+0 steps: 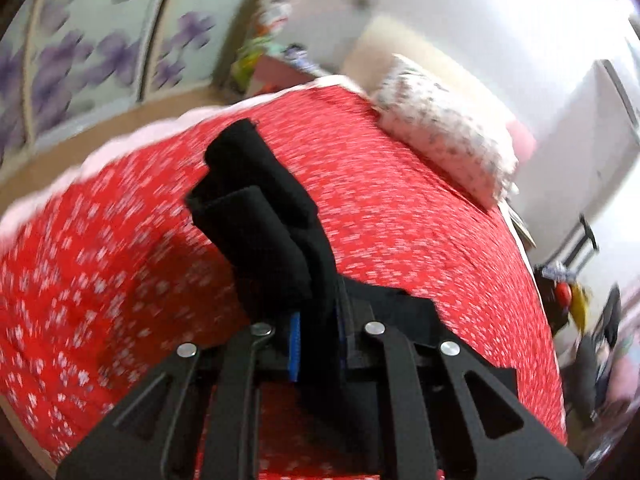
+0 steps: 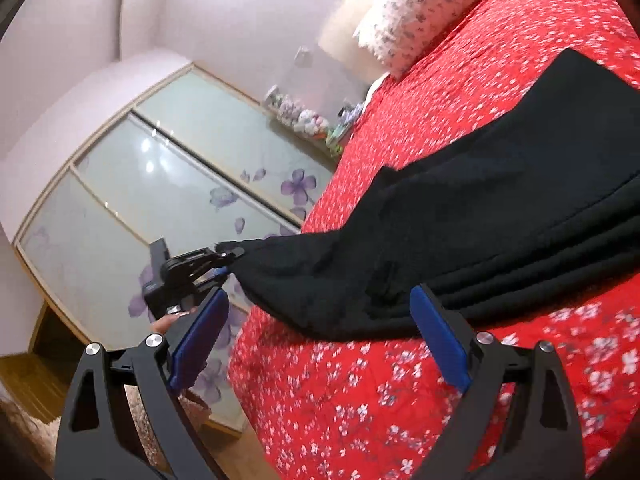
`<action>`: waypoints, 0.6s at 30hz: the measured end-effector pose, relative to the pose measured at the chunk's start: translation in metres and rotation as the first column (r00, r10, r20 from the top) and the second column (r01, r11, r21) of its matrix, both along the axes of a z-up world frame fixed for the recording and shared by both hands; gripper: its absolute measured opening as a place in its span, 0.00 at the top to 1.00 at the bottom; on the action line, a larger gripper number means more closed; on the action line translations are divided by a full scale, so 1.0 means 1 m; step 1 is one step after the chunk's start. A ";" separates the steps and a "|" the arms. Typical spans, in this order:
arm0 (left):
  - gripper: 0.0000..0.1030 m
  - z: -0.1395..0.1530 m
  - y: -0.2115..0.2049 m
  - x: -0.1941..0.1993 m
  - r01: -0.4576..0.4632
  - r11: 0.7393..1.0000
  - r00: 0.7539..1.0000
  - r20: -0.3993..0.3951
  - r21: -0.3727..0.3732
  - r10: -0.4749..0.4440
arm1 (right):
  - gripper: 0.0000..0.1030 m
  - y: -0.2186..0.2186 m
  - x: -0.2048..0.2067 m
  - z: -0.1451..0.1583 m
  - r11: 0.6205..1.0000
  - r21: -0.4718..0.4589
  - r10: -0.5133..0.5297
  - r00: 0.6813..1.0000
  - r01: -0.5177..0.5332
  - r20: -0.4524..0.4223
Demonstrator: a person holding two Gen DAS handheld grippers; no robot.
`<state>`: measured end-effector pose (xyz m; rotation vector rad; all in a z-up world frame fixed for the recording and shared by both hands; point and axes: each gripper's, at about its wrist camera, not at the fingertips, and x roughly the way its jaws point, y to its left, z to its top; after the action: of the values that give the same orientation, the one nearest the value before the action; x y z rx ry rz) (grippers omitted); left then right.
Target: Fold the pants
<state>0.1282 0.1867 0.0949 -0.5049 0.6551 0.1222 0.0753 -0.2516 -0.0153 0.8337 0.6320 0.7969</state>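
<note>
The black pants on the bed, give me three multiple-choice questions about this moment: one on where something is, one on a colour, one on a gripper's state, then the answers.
1. Where does the pillow lie?
A. at the far end of the bed, past the pants
B. on the floor
C. on top of the pants

2. What colour is the bedspread under the black pants?
A. plain blue
B. red with small white flowers
C. green stripes

3. How does the right gripper stand?
A. shut on the pillow
B. shut on the pants
C. jaws open, holding nothing

Answers:
1 A, the pillow rests on the bed's far end, beyond the cloth.
2 B, red flowered fabric shows all around the pants.
3 C, its blue pads stand wide apart, while the left gripper is the one clamped on the pants' edge.
</note>
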 end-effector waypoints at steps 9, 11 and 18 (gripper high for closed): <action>0.88 0.061 -0.144 0.020 0.292 0.931 0.945 0.085 0.220 -0.316 | 0.08 -0.060 -0.001 -0.006 0.962 0.130 -0.234 0.971 0.238 -0.045; 0.88 0.064 -0.186 0.022 0.375 0.893 0.909 0.089 0.246 -0.407 | 0.08 -0.074 -0.003 -0.010 0.942 0.142 -0.297 0.952 0.304 -0.068; 0.88 0.017 -0.312 0.013 0.648 0.735 0.744 0.039 0.199 -0.667 | 0.08 -0.120 -0.024 -0.014 0.824 0.138 -0.541 0.836 0.549 -0.094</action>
<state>0.1416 -0.1257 0.1114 -0.0814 0.6764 -0.5233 0.0512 -0.3718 -0.0296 1.1196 0.3416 0.3005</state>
